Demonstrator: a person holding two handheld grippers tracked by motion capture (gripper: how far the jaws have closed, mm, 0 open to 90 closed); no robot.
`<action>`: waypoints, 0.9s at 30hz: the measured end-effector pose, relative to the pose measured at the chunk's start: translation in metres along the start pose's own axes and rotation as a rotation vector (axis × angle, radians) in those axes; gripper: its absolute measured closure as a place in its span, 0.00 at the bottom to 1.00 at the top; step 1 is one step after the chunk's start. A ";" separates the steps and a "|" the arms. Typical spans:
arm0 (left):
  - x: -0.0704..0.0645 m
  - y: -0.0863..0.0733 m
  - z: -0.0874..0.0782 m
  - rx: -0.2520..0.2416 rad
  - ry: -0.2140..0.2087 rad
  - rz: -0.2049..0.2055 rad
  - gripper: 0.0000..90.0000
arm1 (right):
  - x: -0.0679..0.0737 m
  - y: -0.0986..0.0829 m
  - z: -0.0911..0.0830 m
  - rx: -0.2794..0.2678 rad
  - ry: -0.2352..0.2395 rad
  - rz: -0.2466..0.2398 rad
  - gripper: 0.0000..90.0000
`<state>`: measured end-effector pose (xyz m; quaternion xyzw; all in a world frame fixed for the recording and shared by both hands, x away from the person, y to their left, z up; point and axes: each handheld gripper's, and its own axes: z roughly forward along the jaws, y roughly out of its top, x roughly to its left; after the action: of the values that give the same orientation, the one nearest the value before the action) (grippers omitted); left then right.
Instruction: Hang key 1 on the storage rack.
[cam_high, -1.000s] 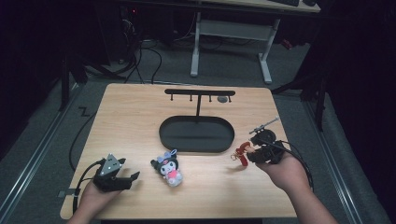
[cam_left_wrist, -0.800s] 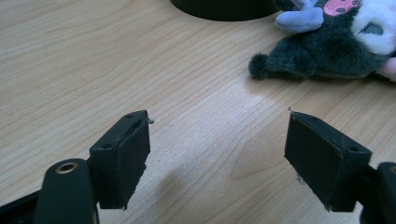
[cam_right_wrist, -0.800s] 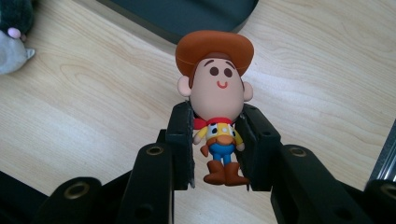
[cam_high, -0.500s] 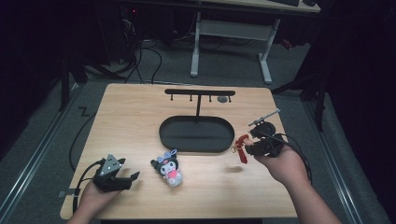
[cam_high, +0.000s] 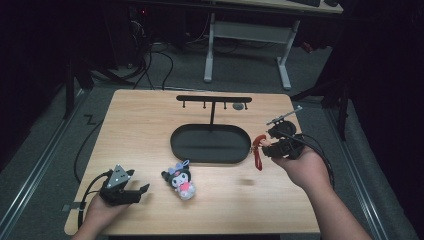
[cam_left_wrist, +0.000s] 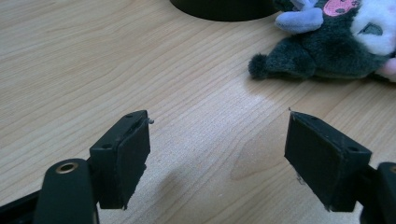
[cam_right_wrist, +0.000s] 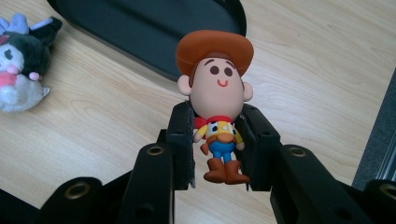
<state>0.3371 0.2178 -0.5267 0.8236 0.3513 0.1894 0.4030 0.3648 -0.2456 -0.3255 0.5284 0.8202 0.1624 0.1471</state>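
Note:
A small cowboy figure (cam_right_wrist: 217, 84) with a brown hat is clamped at its body between the jaws of my right gripper (cam_right_wrist: 217, 126). In the high view that right gripper (cam_high: 270, 145) hovers just off the right end of the black oval base (cam_high: 210, 144), and the figure's red strap (cam_high: 258, 154) dangles below it. A dark plush toy (cam_high: 181, 179) with a pink and white face lies on the table in front of the base. My left gripper (cam_high: 140, 194) rests open at the front left, jaws wide apart (cam_left_wrist: 217, 149), the plush (cam_left_wrist: 327, 42) a little beyond them.
A black T-shaped hanger bar (cam_high: 214, 99) with small hooks rises from the oval base (cam_right_wrist: 140, 32). A small grey object (cam_high: 239, 106) lies near the bar's right end. The table's right edge (cam_right_wrist: 373, 140) is close to the right gripper.
My right gripper has carried the cowboy figure away from the person, toward the base's right end. The left gripper and the plush have stayed put.

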 end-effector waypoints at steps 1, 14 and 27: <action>0.000 0.000 0.000 0.000 -0.001 0.000 0.25 | 0.000 0.001 -0.001 -0.003 -0.001 0.000 0.77; 0.001 -0.001 -0.002 0.000 -0.002 -0.003 0.25 | -0.004 0.023 -0.010 -0.034 -0.013 0.008 0.77; 0.002 -0.002 -0.002 0.001 0.000 -0.006 0.25 | -0.003 0.048 -0.017 -0.068 -0.019 0.009 0.77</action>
<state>0.3361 0.2211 -0.5264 0.8228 0.3537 0.1883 0.4031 0.3980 -0.2321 -0.2895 0.5285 0.8103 0.1858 0.1722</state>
